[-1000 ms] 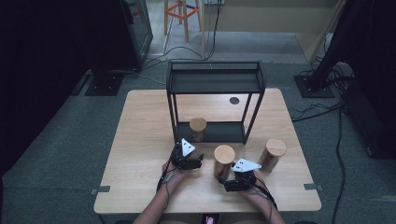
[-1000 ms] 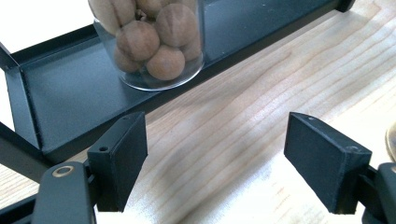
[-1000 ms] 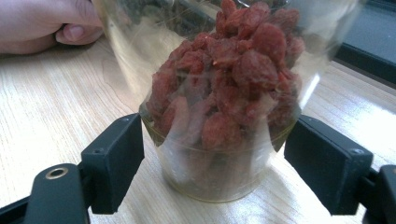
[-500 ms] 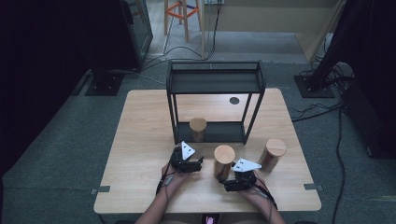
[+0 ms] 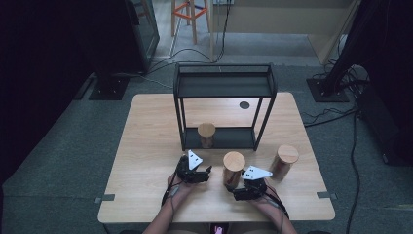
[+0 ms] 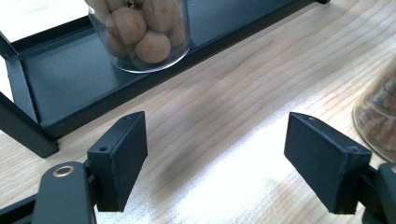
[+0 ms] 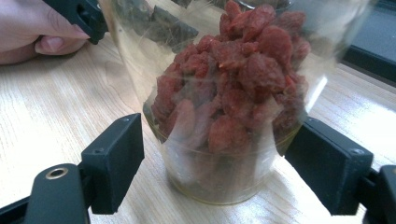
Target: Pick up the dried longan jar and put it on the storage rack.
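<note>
Our dim workroom around the table

We see grey carpet (image 5: 73,161), black cables (image 5: 336,117) trailing across it, an orange-ringed wooden stool (image 5: 187,14), and dark stands (image 5: 109,85) at both sides.

My forearms come in from the near edge, both low over the tabletop. My left claw (image 5: 207,170) sits just left of centre, angled forward and a little to the right, its jaws spread wide with bare space between them. My right claw (image 5: 233,186) lies just beside it on the right, pointing forward and slightly left, jaws also spread wide. My left hand (image 5: 181,184) grips its claw from behind.
</note>
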{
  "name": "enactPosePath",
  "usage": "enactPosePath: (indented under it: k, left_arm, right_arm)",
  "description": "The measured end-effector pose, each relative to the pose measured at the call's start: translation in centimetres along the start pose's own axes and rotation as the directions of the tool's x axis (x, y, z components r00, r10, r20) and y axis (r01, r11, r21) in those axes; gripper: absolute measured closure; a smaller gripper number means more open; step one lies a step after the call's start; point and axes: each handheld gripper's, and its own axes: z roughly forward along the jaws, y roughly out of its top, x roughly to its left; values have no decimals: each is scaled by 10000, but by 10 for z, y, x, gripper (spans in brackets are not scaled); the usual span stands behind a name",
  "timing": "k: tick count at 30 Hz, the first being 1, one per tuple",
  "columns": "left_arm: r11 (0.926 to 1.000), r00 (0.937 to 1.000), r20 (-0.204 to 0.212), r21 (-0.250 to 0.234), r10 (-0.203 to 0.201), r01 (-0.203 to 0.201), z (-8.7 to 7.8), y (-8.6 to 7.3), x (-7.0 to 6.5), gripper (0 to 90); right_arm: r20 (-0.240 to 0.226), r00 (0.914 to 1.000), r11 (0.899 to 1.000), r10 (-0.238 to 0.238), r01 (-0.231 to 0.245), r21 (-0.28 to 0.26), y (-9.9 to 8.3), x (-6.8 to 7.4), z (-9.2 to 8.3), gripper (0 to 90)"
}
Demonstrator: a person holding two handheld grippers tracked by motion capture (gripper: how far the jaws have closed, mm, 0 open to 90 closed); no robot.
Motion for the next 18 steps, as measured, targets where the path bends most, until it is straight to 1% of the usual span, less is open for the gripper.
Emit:
enactPosePath:
  k: [7, 11, 18]
  left_arm:
    - [10000, 10000, 2, 10, 54, -54, -2, -1, -2, 215]
    - [9999, 9999, -23, 43, 151, -150, -2, -1, -3, 215]
    - [9996, 9997, -22, 128, 260, -260, -2, 0, -4, 215]
  right_arm:
    - [167, 9998, 9999, 141, -139, -81, -1, 2, 0, 198]
    - [269, 9996, 10000, 13, -13, -15, 0, 4, 0, 198]
    - [397, 9992, 9999, -56, 63, -161, -2, 8, 1, 198]
